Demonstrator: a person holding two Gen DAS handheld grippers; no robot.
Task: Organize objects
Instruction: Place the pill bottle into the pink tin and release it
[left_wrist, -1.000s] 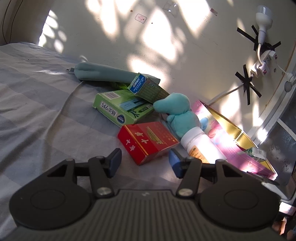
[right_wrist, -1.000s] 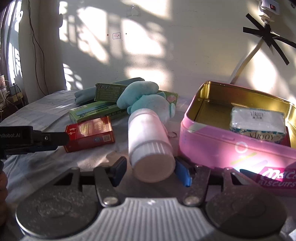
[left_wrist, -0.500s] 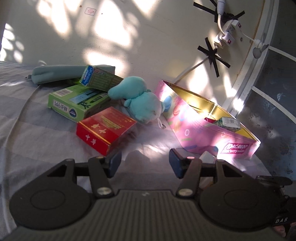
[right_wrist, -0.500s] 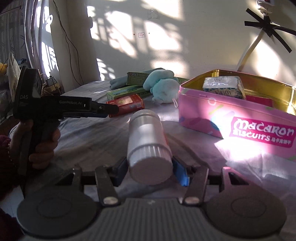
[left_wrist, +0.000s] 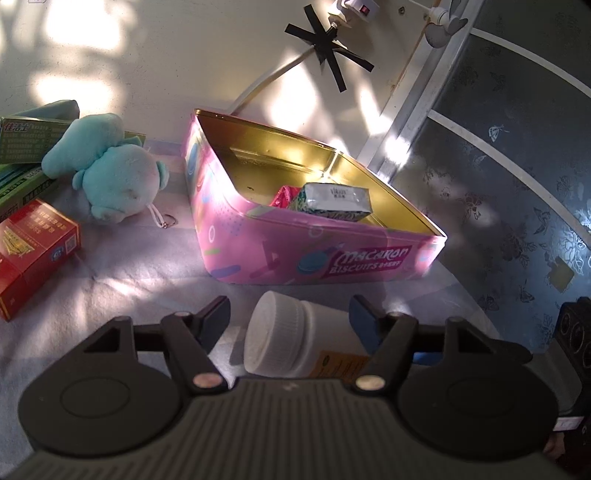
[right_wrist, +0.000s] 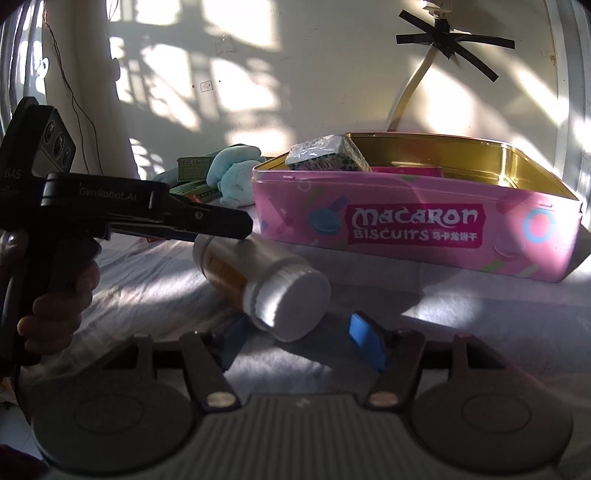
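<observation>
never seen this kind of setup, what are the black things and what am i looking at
A person holds two grippers, each with a camera looking along its jaws. One picture is from the left gripper, the other from the right gripper, which also shows the hand holding the left one. On the cloth lie a pill bottle, a pink biscuit tin with a tissue pack inside, a teal plush toy and a red box. Both sets of jaws have just been opening; the bottle lies loose between them.
</observation>
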